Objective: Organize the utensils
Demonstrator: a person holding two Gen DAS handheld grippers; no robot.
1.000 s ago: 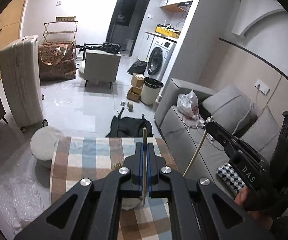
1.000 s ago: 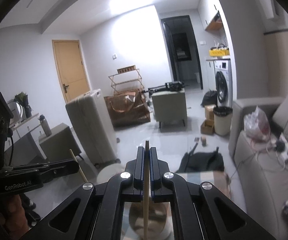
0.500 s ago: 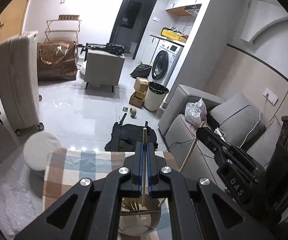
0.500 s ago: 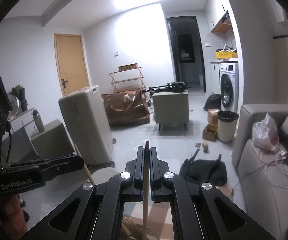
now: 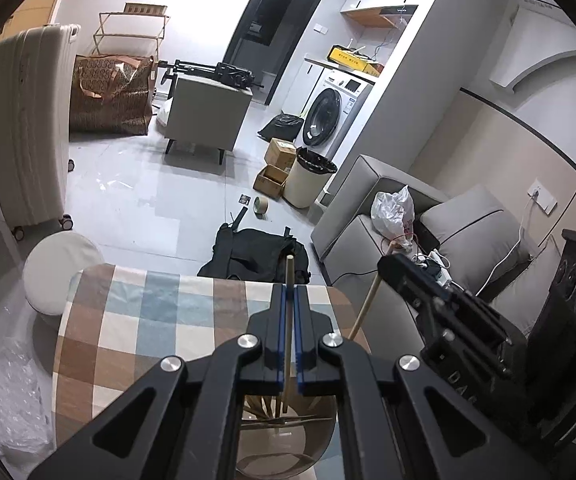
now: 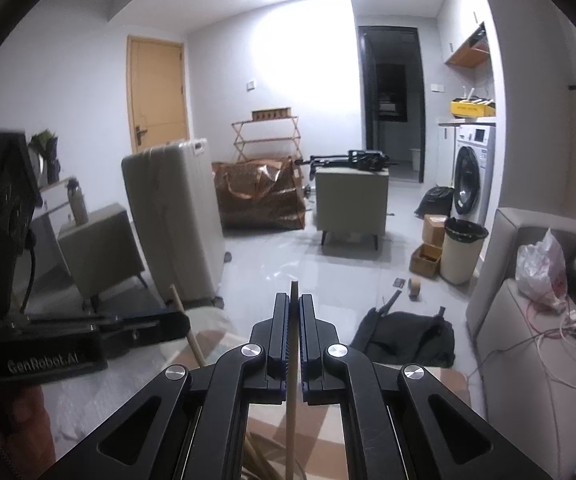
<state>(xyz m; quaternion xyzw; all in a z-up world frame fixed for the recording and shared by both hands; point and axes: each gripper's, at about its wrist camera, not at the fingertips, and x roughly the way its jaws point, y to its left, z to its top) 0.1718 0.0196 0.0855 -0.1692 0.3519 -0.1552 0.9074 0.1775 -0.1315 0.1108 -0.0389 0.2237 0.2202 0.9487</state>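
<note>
Both grippers lower than before | left gripper [image 5: 288,312] clamps thin wooden chopstick [image 5: 286,320] — tip in clear round glass holder [image 5: 319,452] | right gripper [image 6: 295,328] pinches second chopstick [image 6: 292,344] — upright for dropping in

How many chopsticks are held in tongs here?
2: one chopstick in the left tongs, one in the right tongs. More sticks lie in the bowl, partly hidden.

Left gripper [image 5: 289,292]: black linkage arms, blue pads, silver screws, "GenRobot.AI" lettering.
Right gripper [image 6: 294,300]: black linkage arms, blue pads, silver screws, "DAS" lettering.
</note>
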